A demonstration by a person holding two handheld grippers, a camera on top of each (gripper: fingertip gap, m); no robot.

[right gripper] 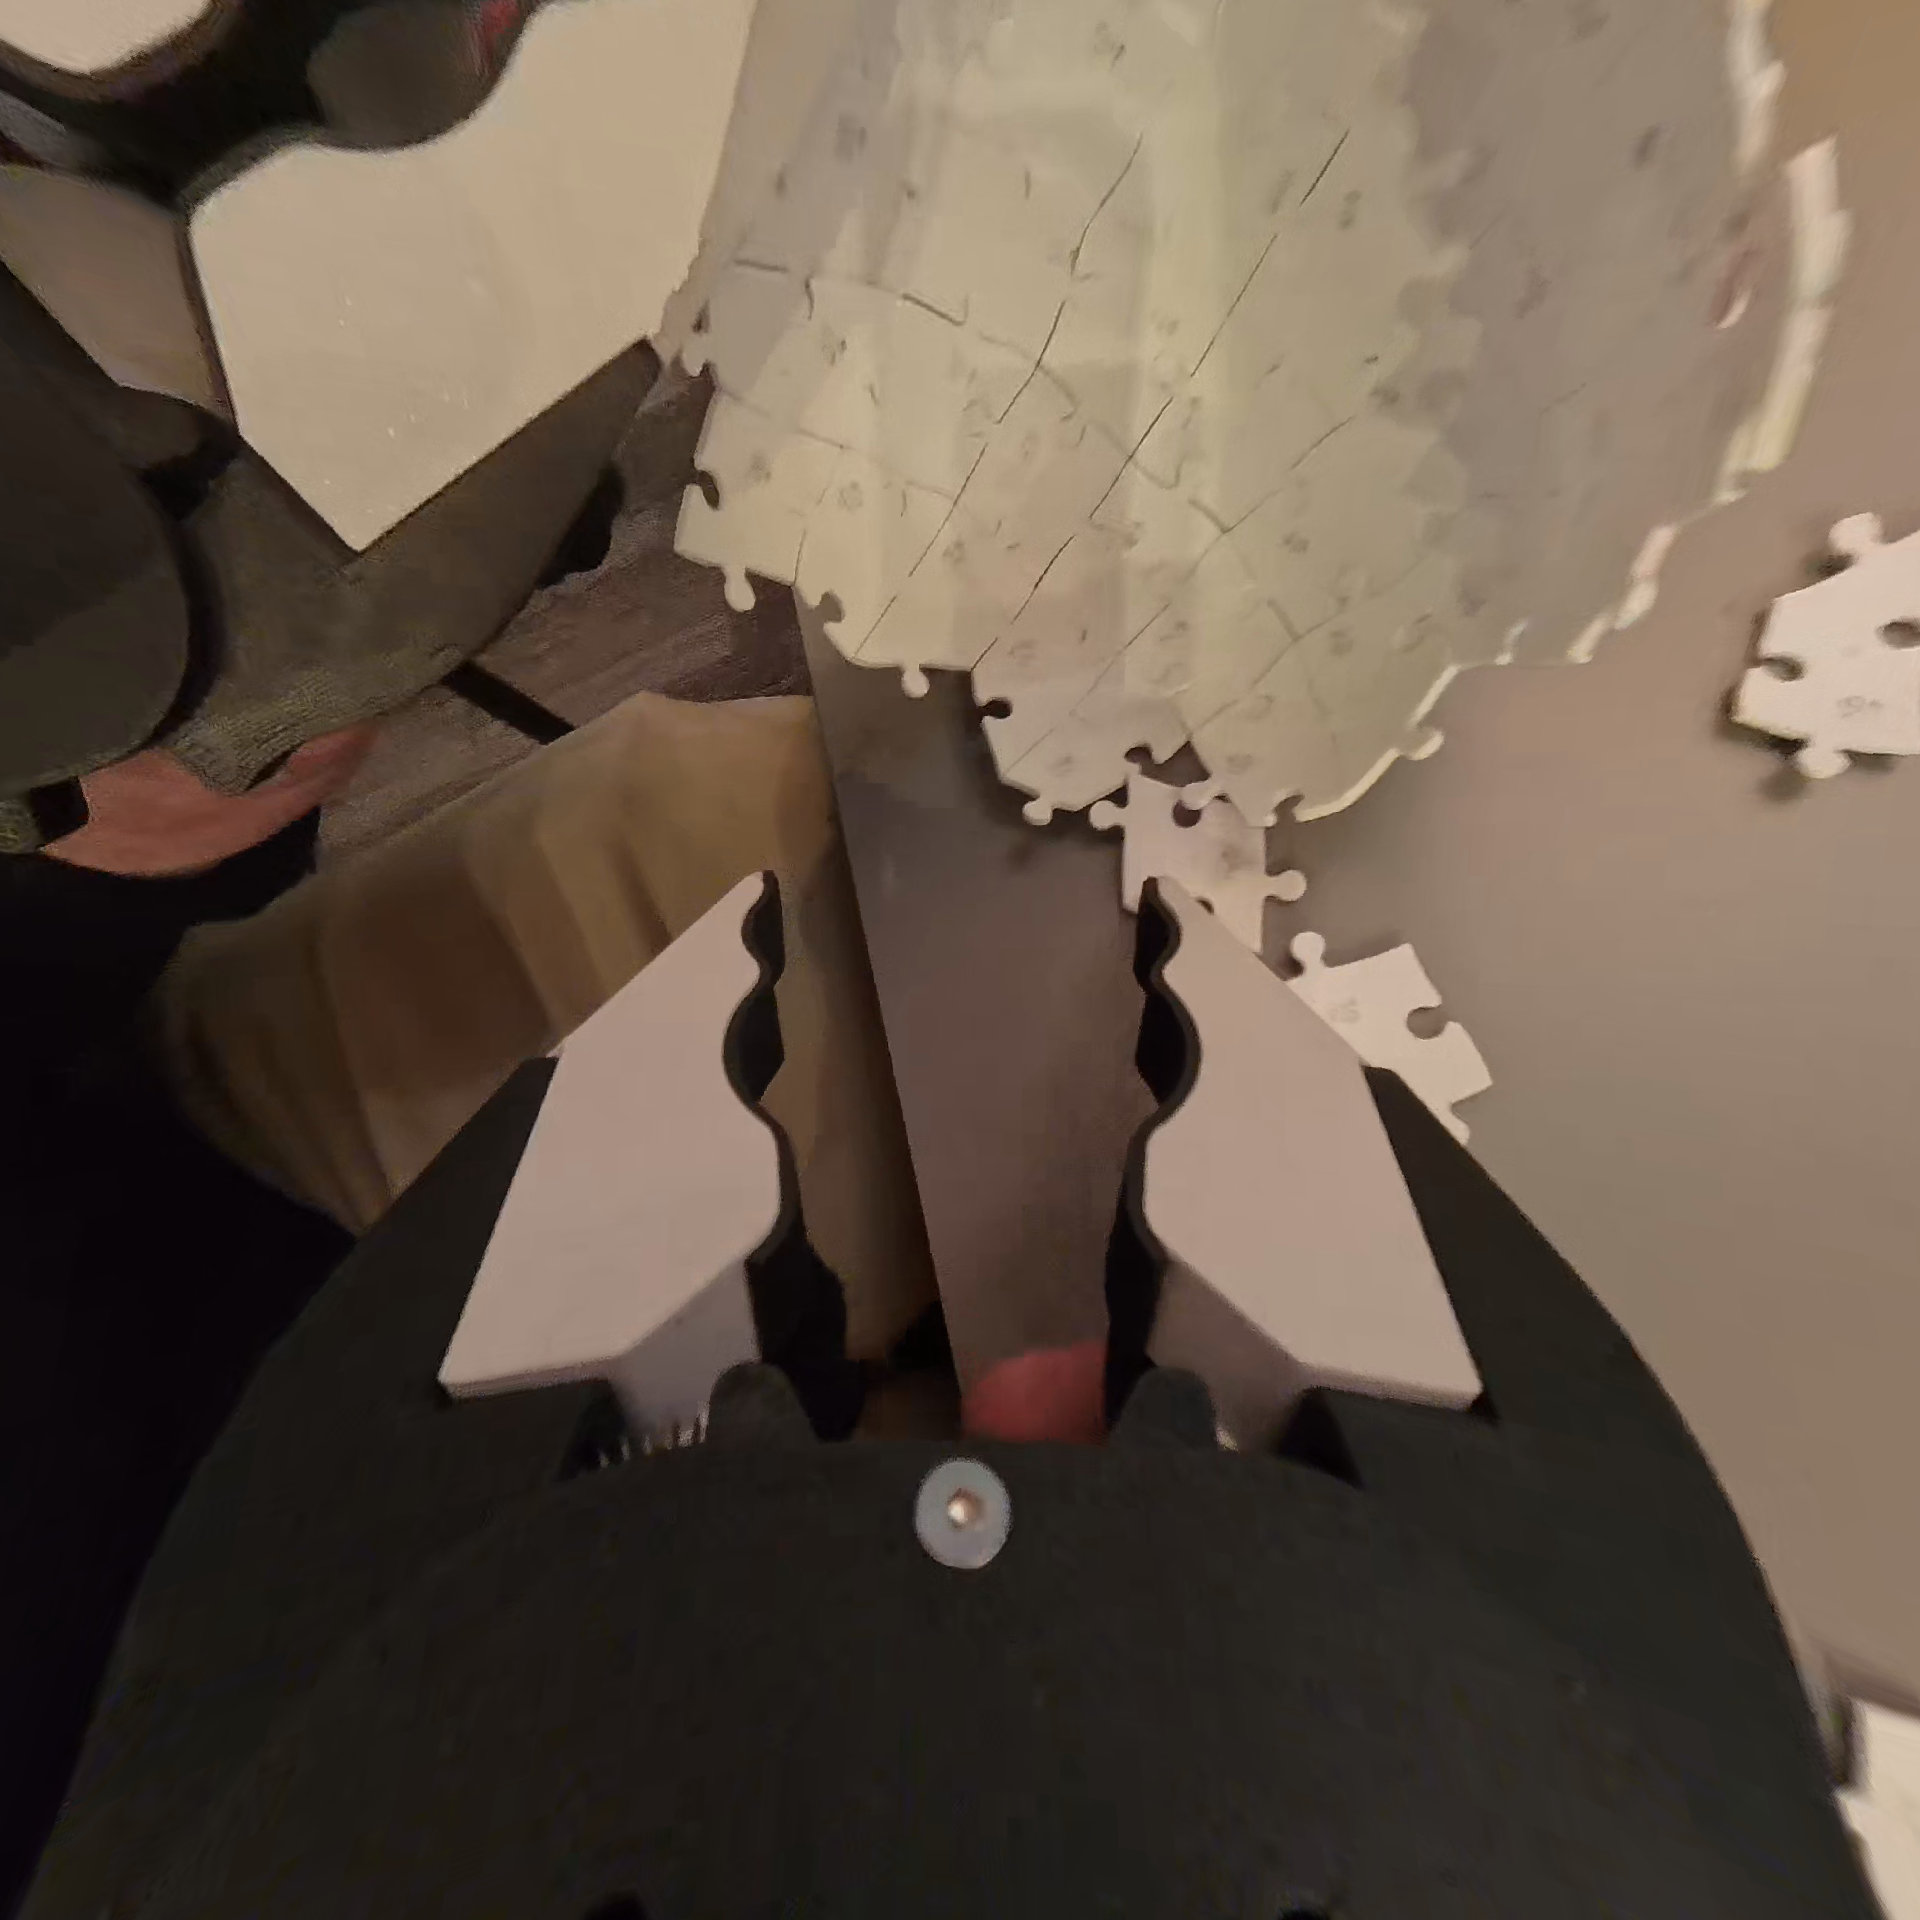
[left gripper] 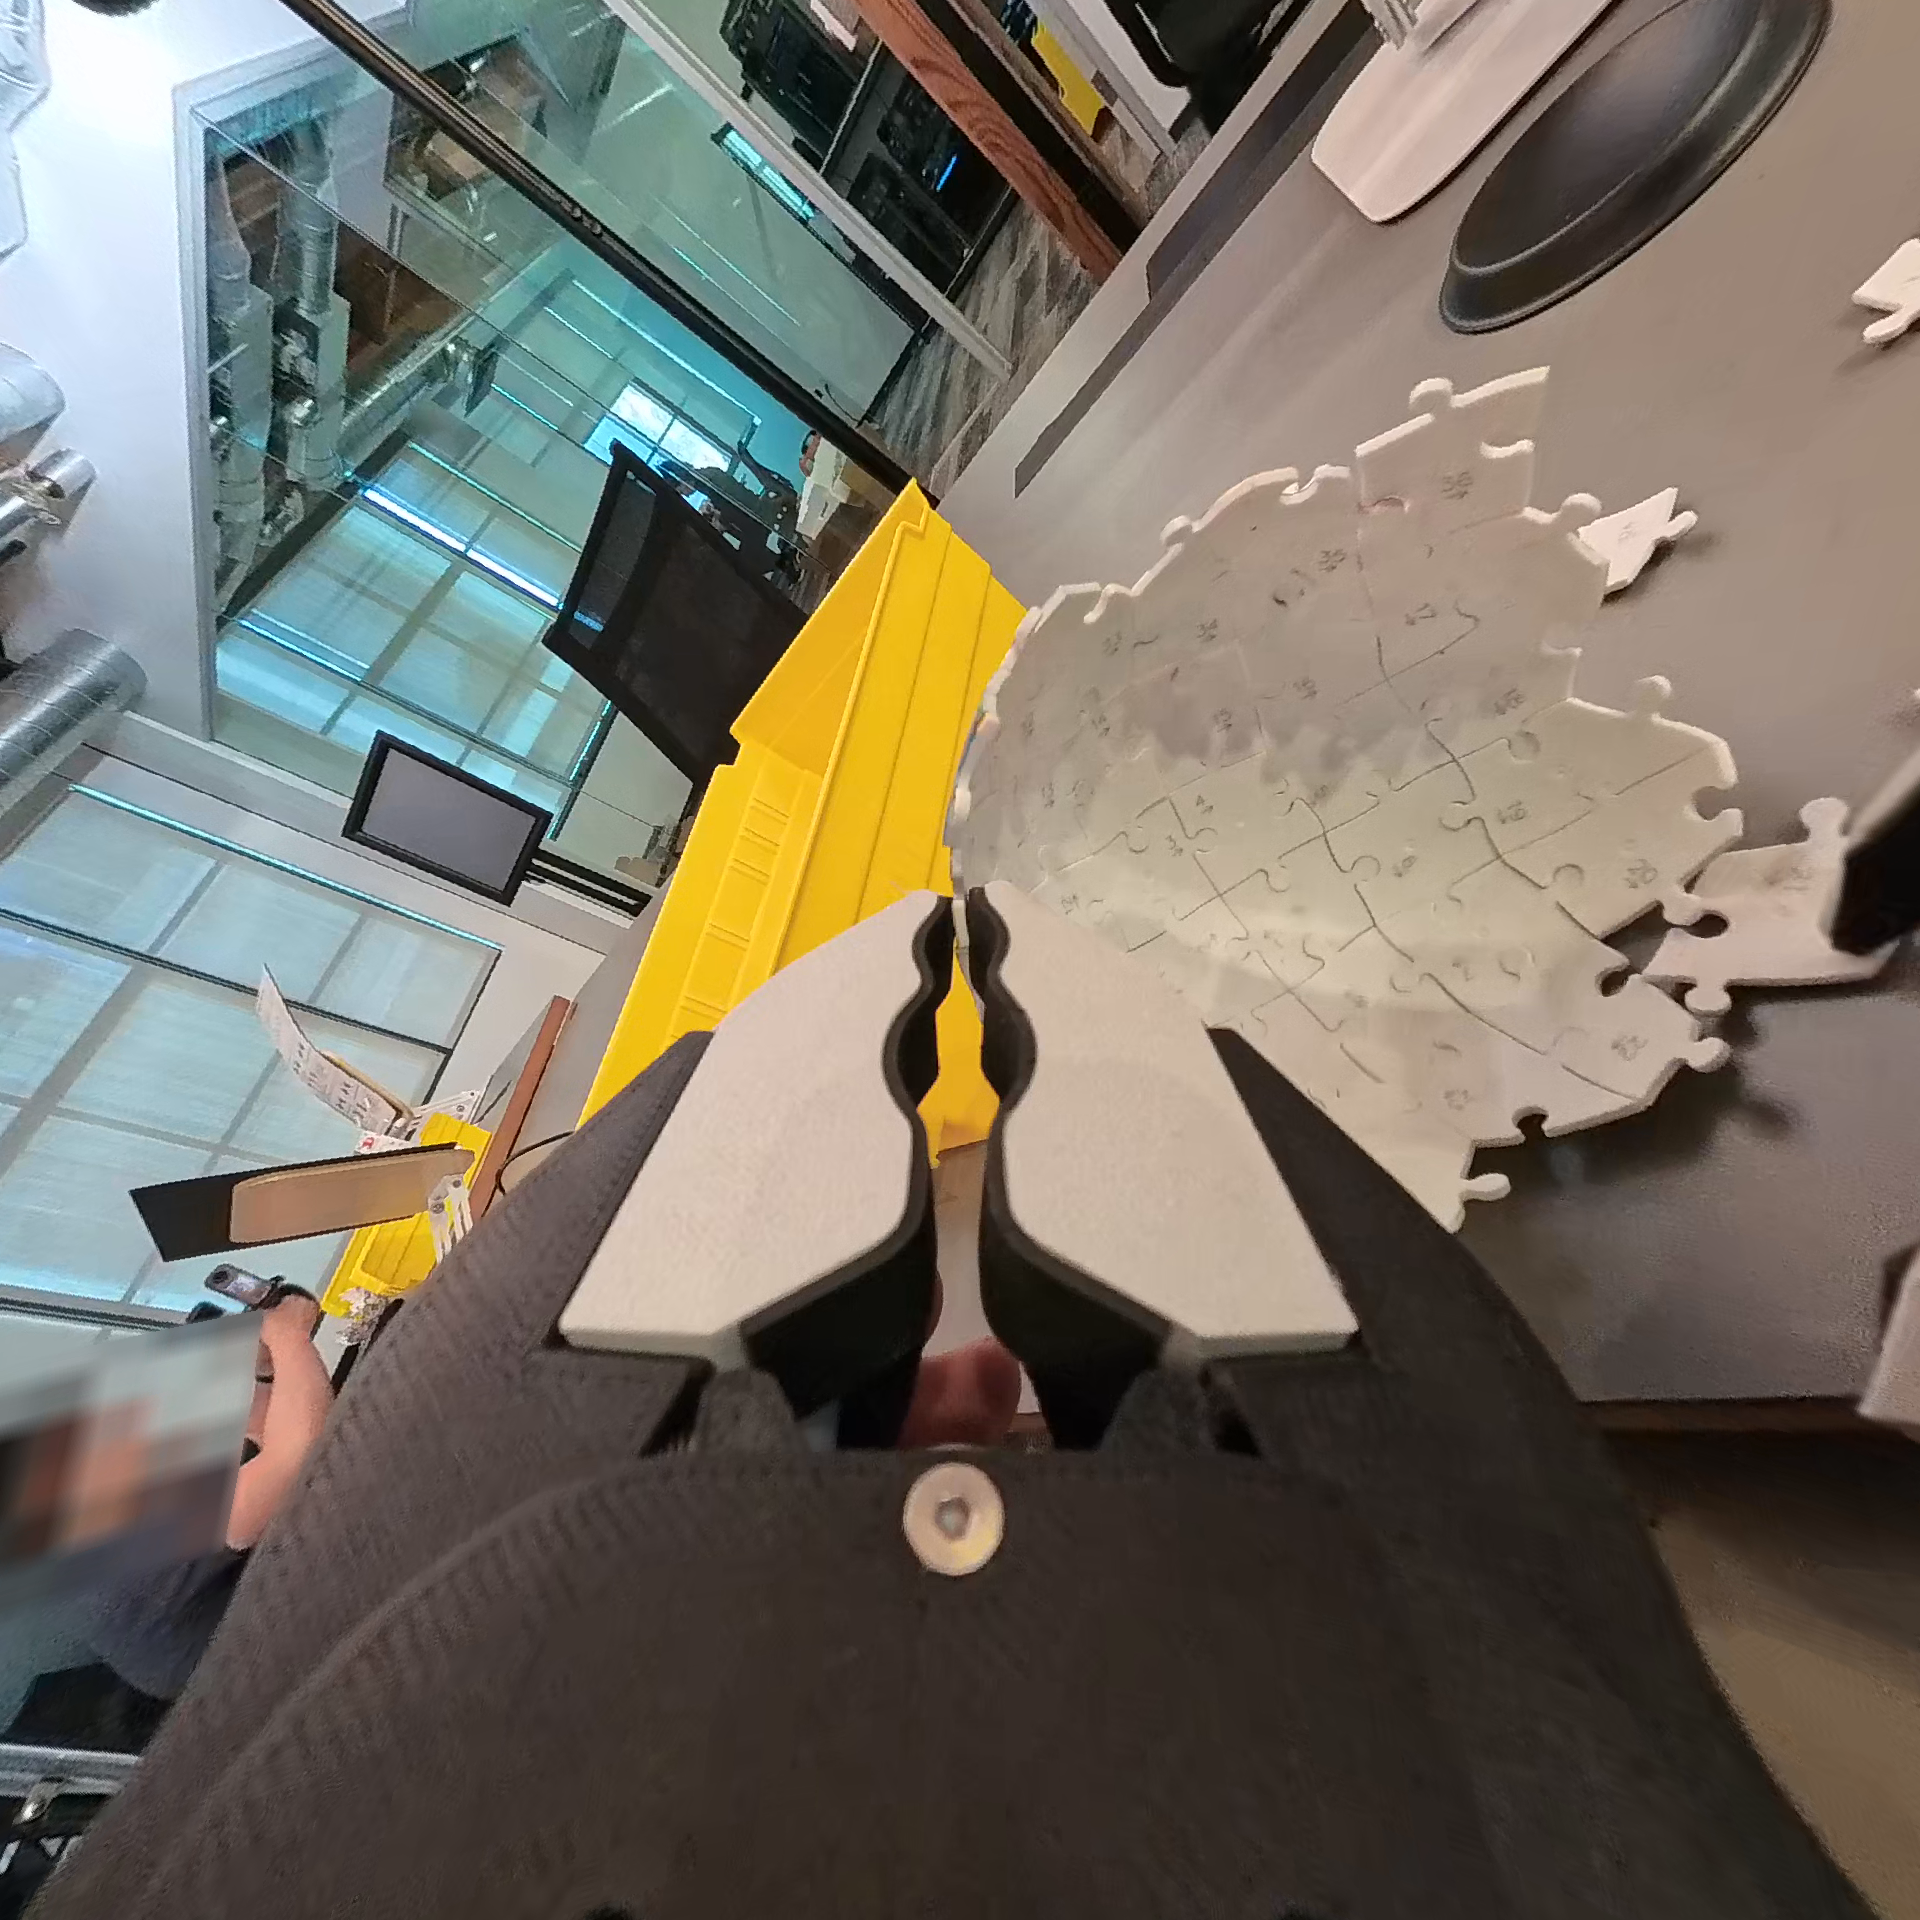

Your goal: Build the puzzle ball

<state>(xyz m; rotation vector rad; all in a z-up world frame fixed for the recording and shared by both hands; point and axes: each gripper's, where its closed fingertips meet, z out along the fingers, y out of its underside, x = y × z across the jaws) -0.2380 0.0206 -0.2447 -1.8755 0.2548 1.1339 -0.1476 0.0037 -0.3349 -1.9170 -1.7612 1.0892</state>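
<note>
The part-built puzzle ball [left gripper: 1340,831] is a white, bowl-shaped shell of joined numbered pieces resting on the dark table [left gripper: 1662,1247]. My left gripper [left gripper: 968,914] is shut on the shell's near rim and holds it tilted on edge. In the right wrist view the shell [right gripper: 1195,416] fills the upper middle, blurred. My right gripper [right gripper: 956,904] is open and empty, just short of the shell's lower edge. A loose white piece [right gripper: 1195,847] lies by its right fingertip, and another [right gripper: 1382,1029] lies beside the right finger. The left gripper's fingers [right gripper: 395,343] show at upper left.
More loose white pieces lie around [right gripper: 1839,675] [left gripper: 1636,535] [left gripper: 1896,296]. A piece [left gripper: 1766,920] touches the shell's right edge. A black round dish [left gripper: 1631,156] and a white tray [left gripper: 1455,104] stand at the table's far end. A yellow bin [left gripper: 831,831] sits beside the table. Spacing between my two grippers at the tips: around 12 cm. It is some 25 cm from my right tips to the black round dish [left gripper: 1631,156].
</note>
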